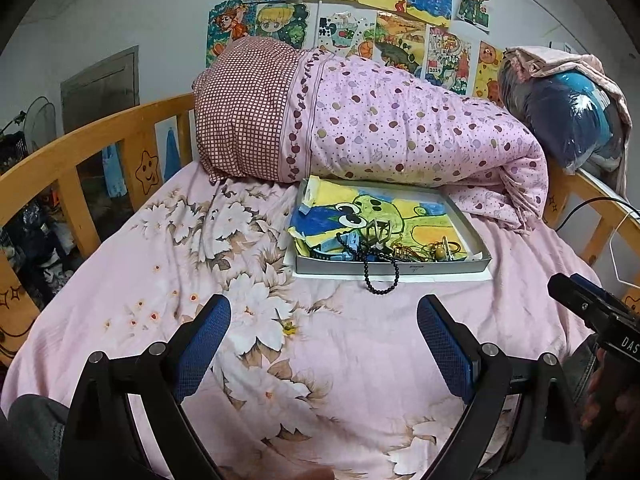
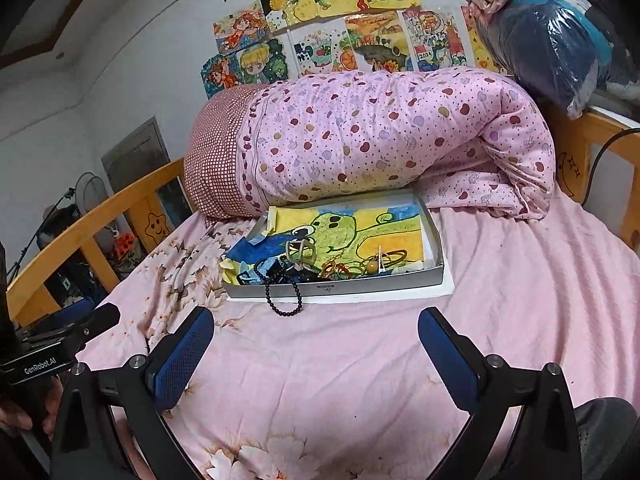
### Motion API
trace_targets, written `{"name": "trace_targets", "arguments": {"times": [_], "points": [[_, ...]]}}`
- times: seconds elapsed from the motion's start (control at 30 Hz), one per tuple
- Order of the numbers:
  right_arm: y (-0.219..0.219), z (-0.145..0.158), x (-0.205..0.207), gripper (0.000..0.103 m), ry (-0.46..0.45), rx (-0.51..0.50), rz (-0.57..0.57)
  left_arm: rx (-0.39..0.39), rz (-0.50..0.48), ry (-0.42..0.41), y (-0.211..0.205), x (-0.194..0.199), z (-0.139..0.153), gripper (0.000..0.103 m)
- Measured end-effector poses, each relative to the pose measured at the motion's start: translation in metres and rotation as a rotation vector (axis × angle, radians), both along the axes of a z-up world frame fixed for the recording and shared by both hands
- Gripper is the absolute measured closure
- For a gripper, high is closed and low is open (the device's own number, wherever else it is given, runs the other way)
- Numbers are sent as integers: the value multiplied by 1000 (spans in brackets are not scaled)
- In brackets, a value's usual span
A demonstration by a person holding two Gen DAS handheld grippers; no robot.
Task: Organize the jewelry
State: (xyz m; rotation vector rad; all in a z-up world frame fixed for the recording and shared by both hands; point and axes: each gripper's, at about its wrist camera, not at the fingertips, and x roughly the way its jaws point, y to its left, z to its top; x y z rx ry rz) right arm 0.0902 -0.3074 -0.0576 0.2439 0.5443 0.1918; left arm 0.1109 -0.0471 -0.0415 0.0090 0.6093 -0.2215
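Note:
A shallow grey box [image 1: 440,267] [image 2: 384,285] lined with a frog drawing lies on the pink bed. A tangle of jewelry [image 1: 416,250] [image 2: 340,268] fills its near edge: gold chains, hair ties, a pale hair claw [image 1: 378,231] [image 2: 300,251]. A black bead bracelet [image 1: 380,276] [image 2: 282,296] hangs over the box's front wall onto the sheet. My left gripper [image 1: 324,320] is open and empty, short of the box. My right gripper [image 2: 316,328] is open and empty, also short of the box, just below the bracelet.
A rolled pink quilt [image 1: 400,128] [image 2: 380,136] lies right behind the box. Wooden bed rails [image 1: 80,148] [image 2: 120,204] run along the left and right. A plastic-wrapped bundle [image 1: 568,112] sits at the right rail. Drawings cover the wall.

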Motion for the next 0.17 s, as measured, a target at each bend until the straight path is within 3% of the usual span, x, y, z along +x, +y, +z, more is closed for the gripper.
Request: {"name": "trace_targets", "arguments": {"times": [0.17], "points": [[0, -3, 2, 0, 10, 7, 3, 18, 0, 0, -1, 1, -2, 12]]}}
